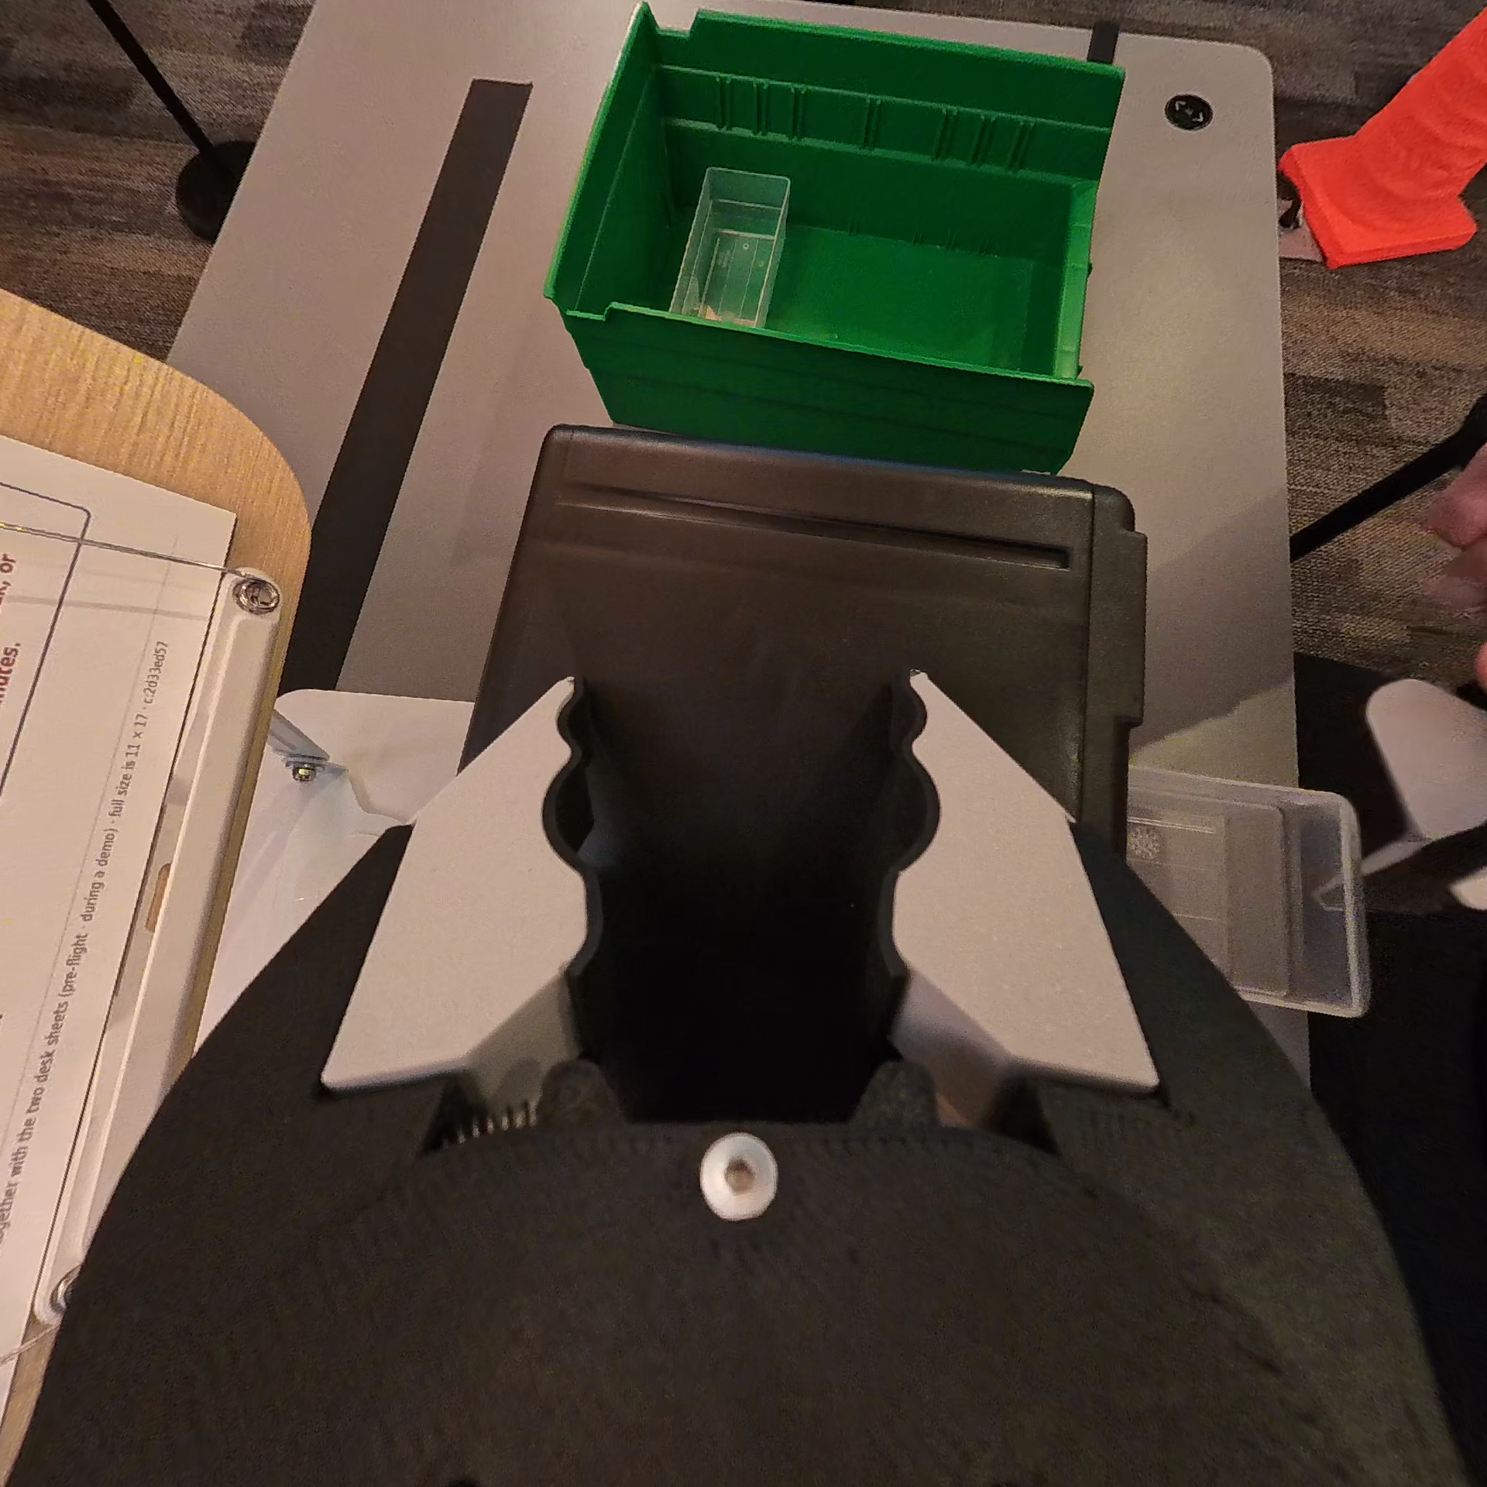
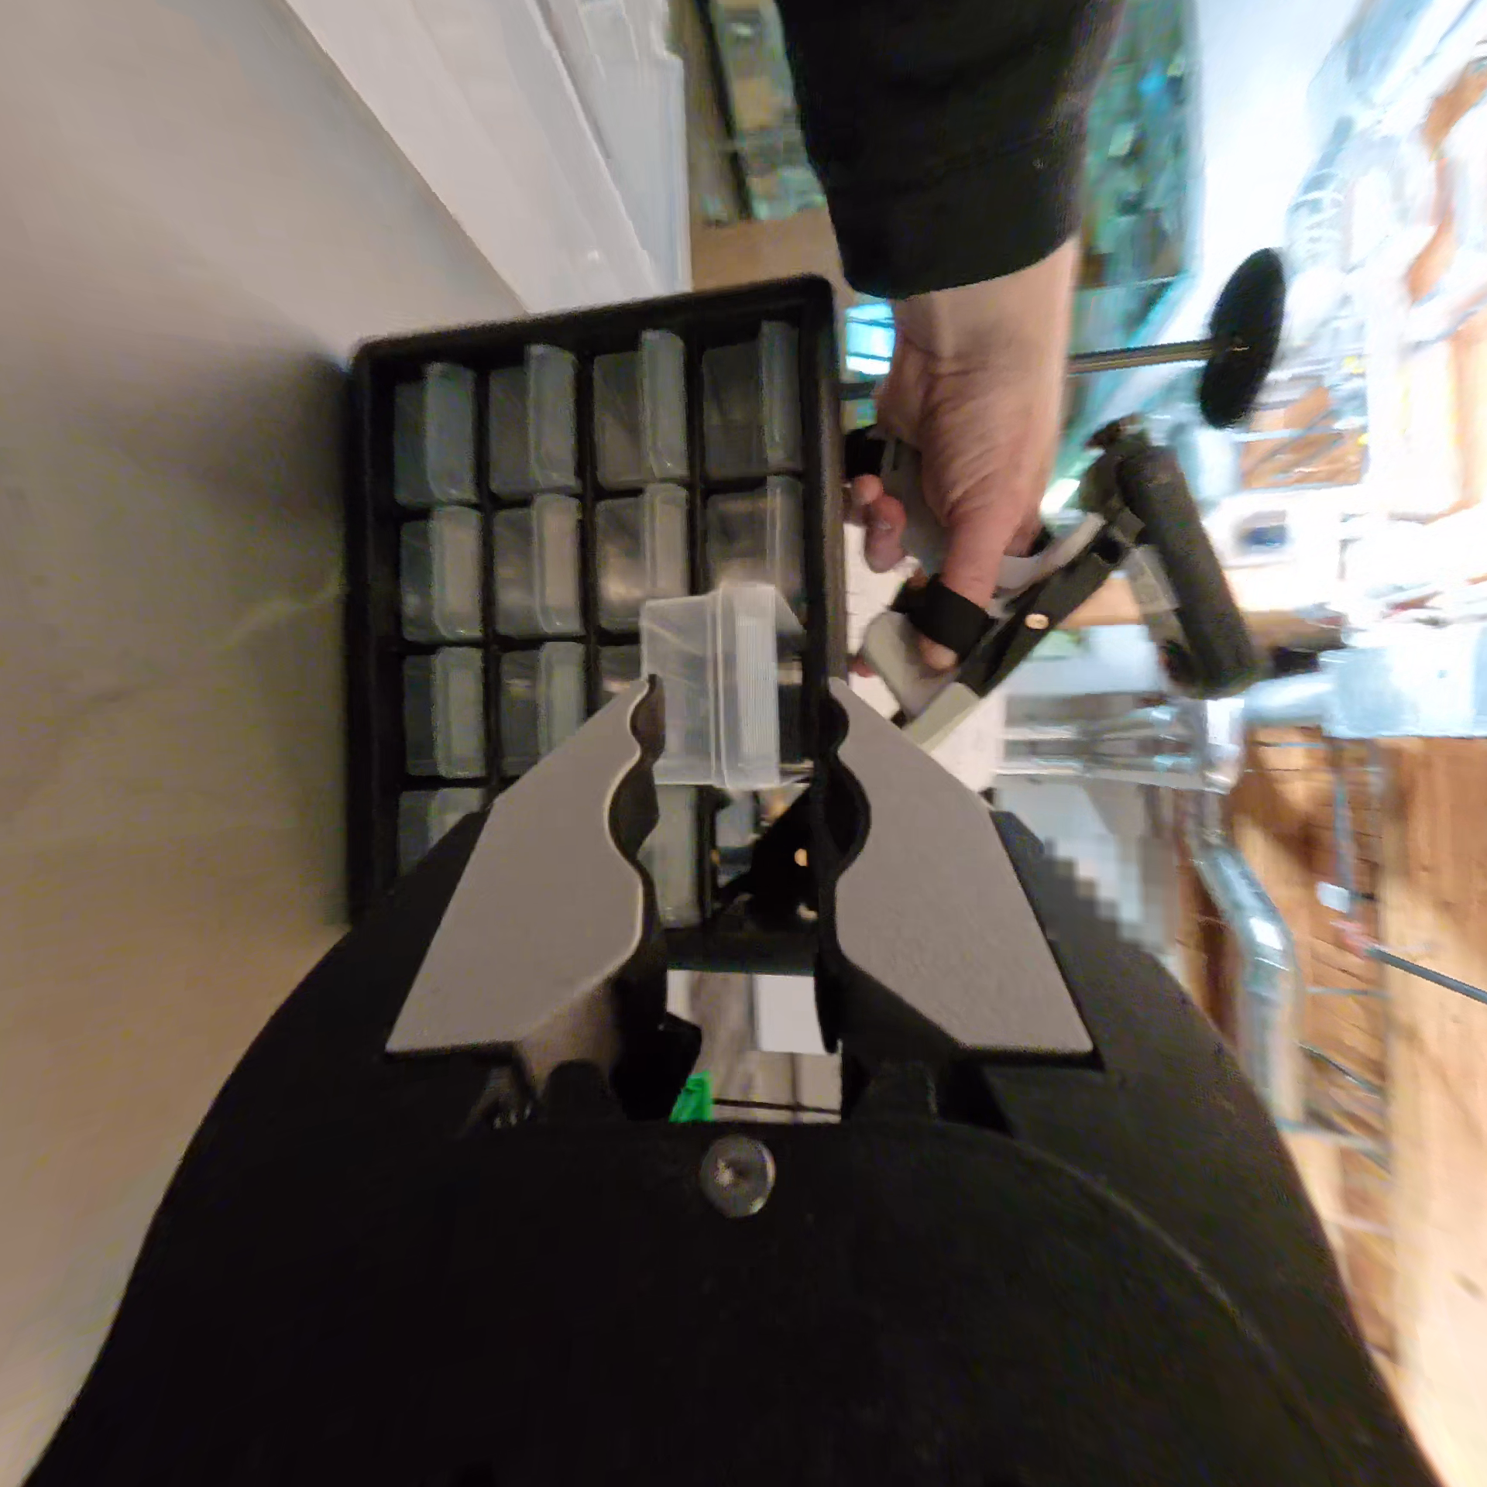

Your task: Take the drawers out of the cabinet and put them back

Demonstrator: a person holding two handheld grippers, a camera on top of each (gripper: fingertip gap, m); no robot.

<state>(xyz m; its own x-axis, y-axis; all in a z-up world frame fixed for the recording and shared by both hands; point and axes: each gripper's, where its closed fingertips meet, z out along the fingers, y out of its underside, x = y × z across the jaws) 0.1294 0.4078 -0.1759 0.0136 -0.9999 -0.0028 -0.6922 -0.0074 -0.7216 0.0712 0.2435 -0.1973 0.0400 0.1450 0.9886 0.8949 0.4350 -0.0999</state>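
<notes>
The black cabinet [image 1: 805,579] stands on a grey table, seen from above in the left wrist view. My left gripper [image 1: 740,692] is open and empty just over its top. In the right wrist view the cabinet's front [image 2: 370,644] shows a grid of clear drawers. One clear drawer [image 2: 712,684] is pulled partway out, and my right gripper [image 2: 744,700] is closed on its front end. This drawer [image 1: 1239,885] also sticks out to the right in the left wrist view. Behind the cabinet is a green bin [image 1: 845,402] with another clear drawer [image 1: 732,249] inside.
A wooden table with paper sheets under a clear cover [image 1: 121,724] lies close on the left. An orange cone [image 1: 1384,161] stands on the carpet at far right. A hand [image 2: 957,483] holds the left gripper's handle beside the cabinet.
</notes>
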